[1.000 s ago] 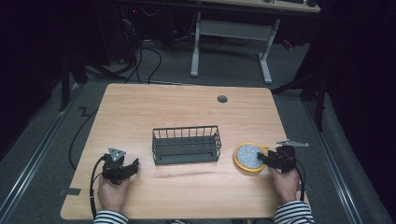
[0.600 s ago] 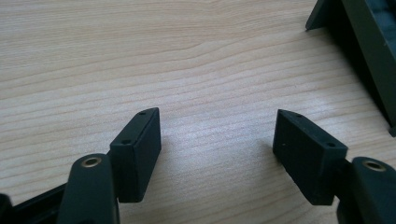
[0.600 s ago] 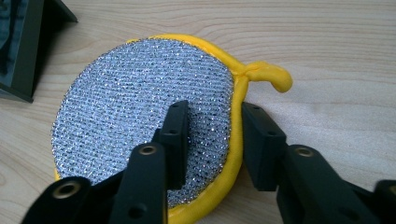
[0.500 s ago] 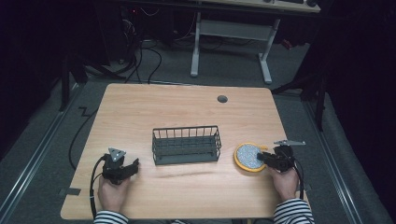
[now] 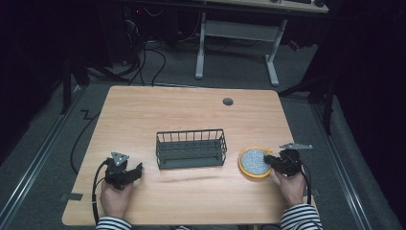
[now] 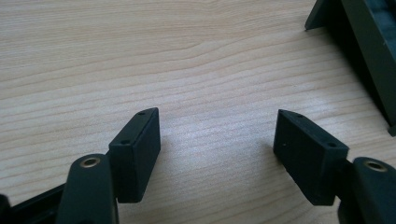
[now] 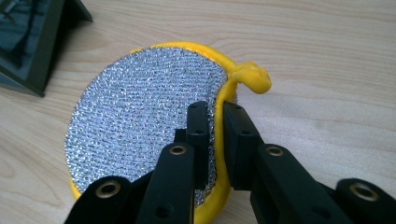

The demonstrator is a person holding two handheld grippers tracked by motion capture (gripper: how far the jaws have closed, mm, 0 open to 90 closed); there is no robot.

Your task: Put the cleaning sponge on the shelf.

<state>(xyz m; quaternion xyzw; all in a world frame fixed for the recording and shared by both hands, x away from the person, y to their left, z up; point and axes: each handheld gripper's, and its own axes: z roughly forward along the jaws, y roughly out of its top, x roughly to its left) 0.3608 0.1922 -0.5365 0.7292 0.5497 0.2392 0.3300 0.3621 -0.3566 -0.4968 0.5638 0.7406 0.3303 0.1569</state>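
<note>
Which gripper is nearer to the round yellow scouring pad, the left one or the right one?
Right. The right gripper is pinched on the rim of the scouring pad; the left gripper rests beyond the wire basket, open.

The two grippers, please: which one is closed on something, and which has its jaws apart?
The right gripper is clamped on the yellow rim of the round silver scouring pad. The left gripper has its jaws wide apart over bare table, holding nothing.
</note>
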